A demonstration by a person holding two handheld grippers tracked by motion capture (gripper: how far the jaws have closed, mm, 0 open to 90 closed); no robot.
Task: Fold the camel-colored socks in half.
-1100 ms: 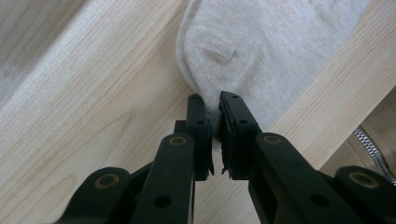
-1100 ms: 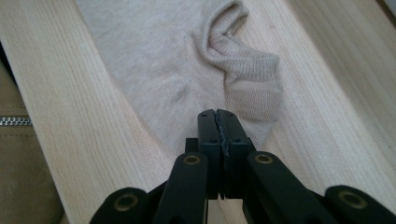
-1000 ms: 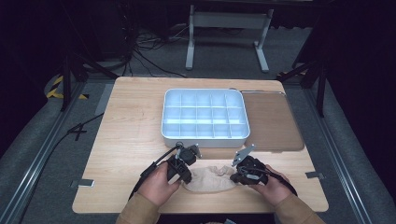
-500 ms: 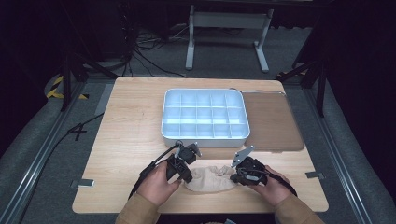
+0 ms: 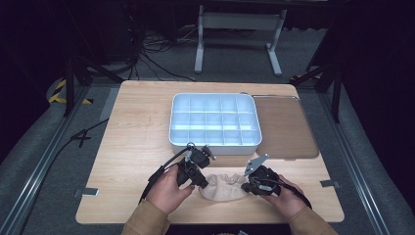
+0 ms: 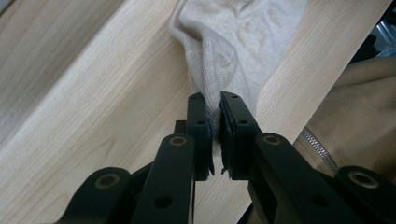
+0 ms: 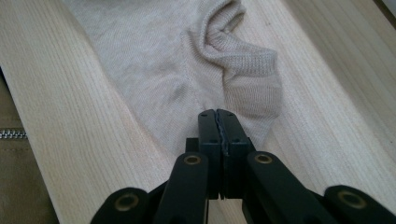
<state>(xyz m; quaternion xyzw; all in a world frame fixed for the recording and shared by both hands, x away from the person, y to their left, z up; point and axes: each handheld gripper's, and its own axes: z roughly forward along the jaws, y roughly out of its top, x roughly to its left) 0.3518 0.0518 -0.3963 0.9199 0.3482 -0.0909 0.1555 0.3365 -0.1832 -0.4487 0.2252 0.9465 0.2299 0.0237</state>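
Beige sock lies flat on the desk near the person's edge, stretched between the two claws. Left claw is clamped on a bunched fold of fabric at one end, jaws pinching it w/ only the cloth's thickness between them. Right claw sits at the opposite end, jaws pressed fully together at the sock's edge, just below the ribbed cuff, which is curled over ahead of the tips. Whether any knit is actually caught between them isn't clear, prob a thin edge at most.

Holding both ends like this looks meant to keep the sock taut & flat so it can be straightened or folded w/o sliding on the wood.

Beyond the claws, farther up the desk, sits a white compartment tray, all cells empty as far as visible; to the right-claw side of it, touching or nearly so, a brown lid-like panel. Likely the sock's destination once folded small enough for a cell.
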